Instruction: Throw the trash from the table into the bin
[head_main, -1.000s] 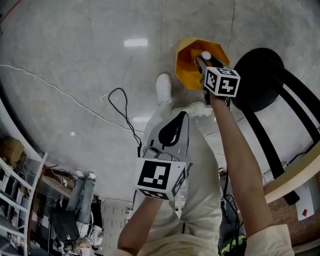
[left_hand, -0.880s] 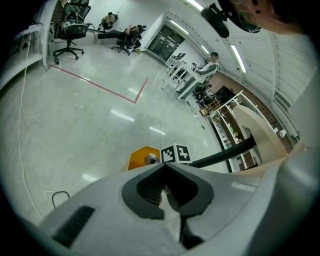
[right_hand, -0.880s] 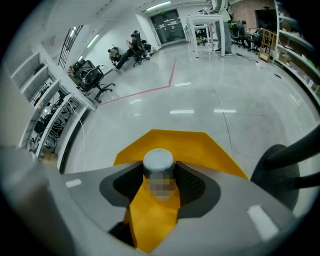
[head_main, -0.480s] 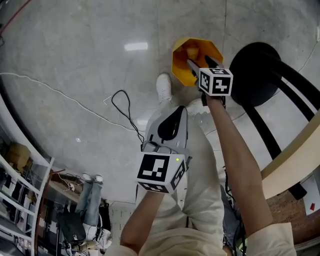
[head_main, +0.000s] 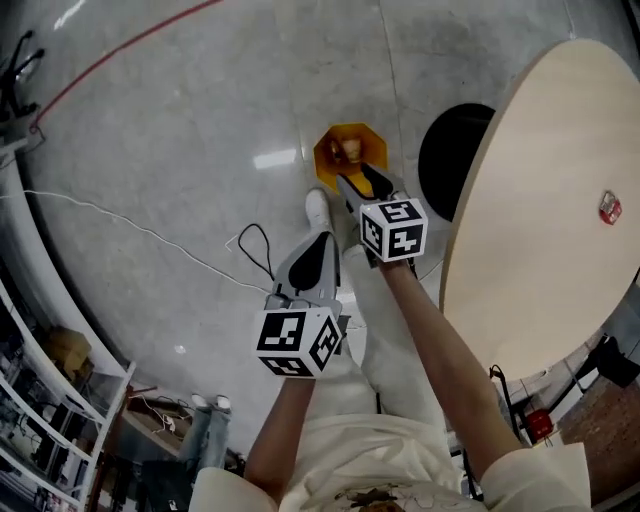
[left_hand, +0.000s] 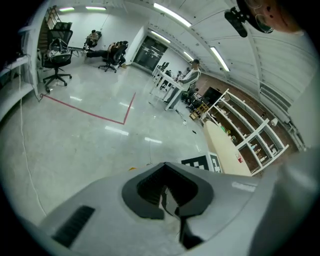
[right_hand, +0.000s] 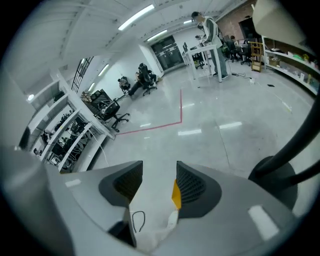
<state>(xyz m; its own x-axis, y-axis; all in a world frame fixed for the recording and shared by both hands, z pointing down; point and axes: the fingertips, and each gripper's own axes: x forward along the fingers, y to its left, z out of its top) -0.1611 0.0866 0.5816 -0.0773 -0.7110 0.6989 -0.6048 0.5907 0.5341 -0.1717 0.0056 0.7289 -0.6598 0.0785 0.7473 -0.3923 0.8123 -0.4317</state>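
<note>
Head view: both grippers held out over the grey floor (head_main: 160, 120), tips pointing down and away. Right gripper (head_main: 358, 184) aims at the orange bin (head_main: 333, 142), which stands on the floor just past its tips, beside a white shoe (head_main: 318, 208); a pale brown lump lies in the bin. Left gripper (head_main: 320, 243) sits nearer the body, with a looped black cable (head_main: 252, 240) on the floor alongside. Round wooden table (head_main: 520, 230) at right, a small red scrap (head_main: 609, 207) on it near the far edge, well apart from both grippers; a black disc (head_main: 450, 165) shows partly under the tabletop. Finger state unreadable from above. Left gripper view settles it: left gripper (left_hand: 167, 187) fingers pressed together, nothing between. Right gripper view: right gripper (right_hand: 160, 172) fingers spread, having just been closing, only floor and cable in the gap; a sliver of bin (right_hand: 176, 194) shows against one finger
</note>
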